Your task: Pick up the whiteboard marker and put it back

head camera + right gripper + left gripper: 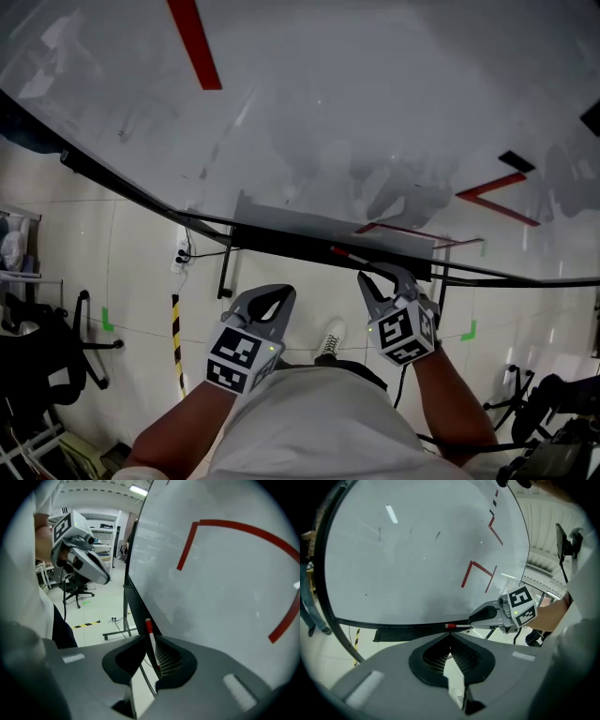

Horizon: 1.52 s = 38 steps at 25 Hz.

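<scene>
The whiteboard marker [152, 639], white with a red cap, lies along the black tray [134, 603] at the foot of the whiteboard [220, 583]. My right gripper [149, 638] stands open, its jaws either side of the marker's white body, which sits close to the right pad. The left gripper view shows the marker [458, 626] sticking out of the right gripper [477, 618], red cap leftward. The head view shows its cap [340, 252] just ahead of the right gripper [384, 278]. My left gripper [277, 292] is shut and empty, below the tray [281, 234].
Red lines are drawn on the whiteboard [375, 112]. Its black stand legs [225, 272] reach the tiled floor, beside a power strip [181, 253] and yellow-black tape [175, 333]. Office chairs [56, 352] stand at the left, more equipment at the lower right.
</scene>
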Tool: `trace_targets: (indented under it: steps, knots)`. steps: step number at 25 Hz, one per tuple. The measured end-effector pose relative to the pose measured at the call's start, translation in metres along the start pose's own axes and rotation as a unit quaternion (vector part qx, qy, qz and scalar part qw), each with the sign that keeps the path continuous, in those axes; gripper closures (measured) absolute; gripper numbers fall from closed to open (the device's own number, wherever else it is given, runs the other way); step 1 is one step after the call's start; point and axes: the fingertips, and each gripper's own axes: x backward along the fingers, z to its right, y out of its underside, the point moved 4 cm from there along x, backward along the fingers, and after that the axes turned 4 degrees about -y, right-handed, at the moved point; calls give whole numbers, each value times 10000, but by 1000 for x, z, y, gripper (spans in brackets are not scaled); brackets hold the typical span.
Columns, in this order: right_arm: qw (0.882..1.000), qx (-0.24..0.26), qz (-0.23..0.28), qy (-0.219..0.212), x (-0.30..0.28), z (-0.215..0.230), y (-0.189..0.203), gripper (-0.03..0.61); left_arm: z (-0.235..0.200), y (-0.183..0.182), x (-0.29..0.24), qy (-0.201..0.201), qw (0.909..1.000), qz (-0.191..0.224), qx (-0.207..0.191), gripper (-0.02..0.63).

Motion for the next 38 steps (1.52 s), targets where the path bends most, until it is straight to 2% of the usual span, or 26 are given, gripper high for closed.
trace_targets:
  steps: [20, 27, 38]
  knots:
    - [9944, 857, -616, -106, -42, 4, -2, 529, -16, 15, 14, -226, 9992, -33, 335, 597]
    - [9920, 953, -818, -155, -48, 8, 0, 512, -20, 17, 18, -270, 9989, -30, 379, 597]
    - [9905, 1001, -913, -217, -51, 9, 1, 531, -21, 15, 17, -215, 9992, -41, 341, 597]
